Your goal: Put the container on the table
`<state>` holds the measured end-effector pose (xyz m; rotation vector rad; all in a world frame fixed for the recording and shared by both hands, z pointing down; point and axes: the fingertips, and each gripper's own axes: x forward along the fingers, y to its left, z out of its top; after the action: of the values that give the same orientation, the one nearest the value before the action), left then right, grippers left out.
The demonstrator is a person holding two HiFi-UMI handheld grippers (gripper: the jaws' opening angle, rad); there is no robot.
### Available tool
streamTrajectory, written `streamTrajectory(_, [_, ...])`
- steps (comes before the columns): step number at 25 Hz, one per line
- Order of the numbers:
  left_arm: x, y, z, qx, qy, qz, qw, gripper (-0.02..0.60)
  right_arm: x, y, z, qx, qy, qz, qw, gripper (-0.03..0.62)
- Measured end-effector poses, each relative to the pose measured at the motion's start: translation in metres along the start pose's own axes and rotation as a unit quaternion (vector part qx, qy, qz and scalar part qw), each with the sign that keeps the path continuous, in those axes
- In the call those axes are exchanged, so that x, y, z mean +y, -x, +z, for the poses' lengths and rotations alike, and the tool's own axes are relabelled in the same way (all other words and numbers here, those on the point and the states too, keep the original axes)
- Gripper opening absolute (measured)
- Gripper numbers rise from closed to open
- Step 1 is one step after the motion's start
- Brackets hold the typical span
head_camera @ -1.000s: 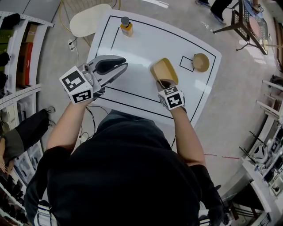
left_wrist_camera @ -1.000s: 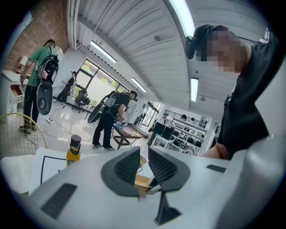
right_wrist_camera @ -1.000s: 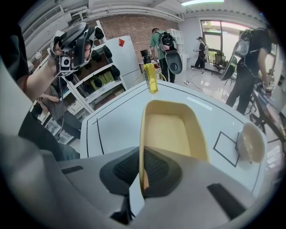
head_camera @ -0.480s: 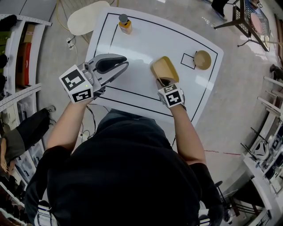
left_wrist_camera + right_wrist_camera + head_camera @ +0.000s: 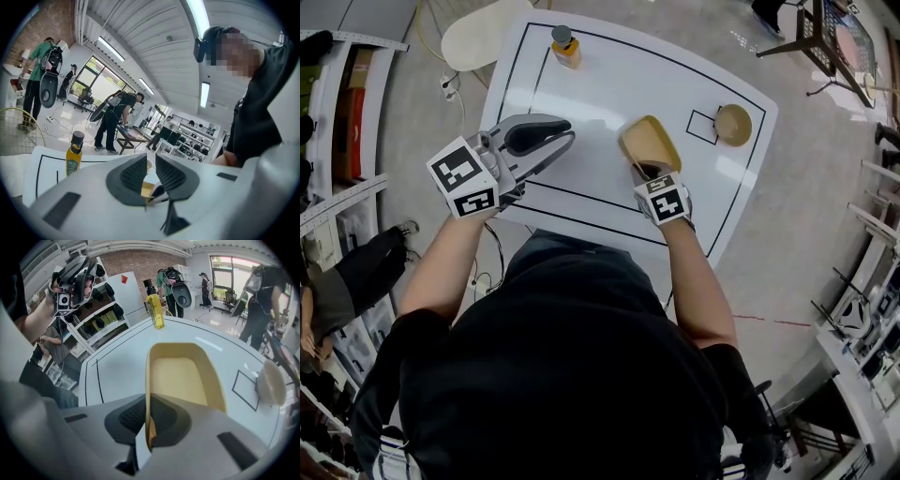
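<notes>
A tan, scoop-shaped container [image 5: 649, 142] hangs tilted above the white table [image 5: 609, 94], right of centre. My right gripper [image 5: 649, 172] is shut on its near rim. In the right gripper view the thin wall of the container [image 5: 183, 373] stands clamped between the dark pads of my right gripper [image 5: 149, 417]. My left gripper [image 5: 561, 141] hovers over the table's near left part, its jaws together with nothing between them. The left gripper view shows my left gripper [image 5: 150, 169] with only a narrow slit between its jaws and the container behind them.
A yellow bottle with a dark cap [image 5: 565, 47] stands at the table's far left. A small tan bowl [image 5: 733, 124] sits beside a black-outlined square at the right. Black lines mark the tabletop. A chair [image 5: 483, 33] stands beyond the far left corner, and shelves line the left side.
The head view has shifted slightly. Both grippers keep their pose, and the right one still holds the container above the table.
</notes>
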<state>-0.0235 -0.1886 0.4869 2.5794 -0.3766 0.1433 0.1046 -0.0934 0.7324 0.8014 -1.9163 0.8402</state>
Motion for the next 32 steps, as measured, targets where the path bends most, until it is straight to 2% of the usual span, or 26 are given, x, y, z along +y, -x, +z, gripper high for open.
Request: streamTrajectory(32, [0.007,-0.004,-0.007,0.001,0.009,-0.002,1.0,0.063,0.002,-0.016,-0.01,0.043,0.025,-0.005,0.999,0.011])
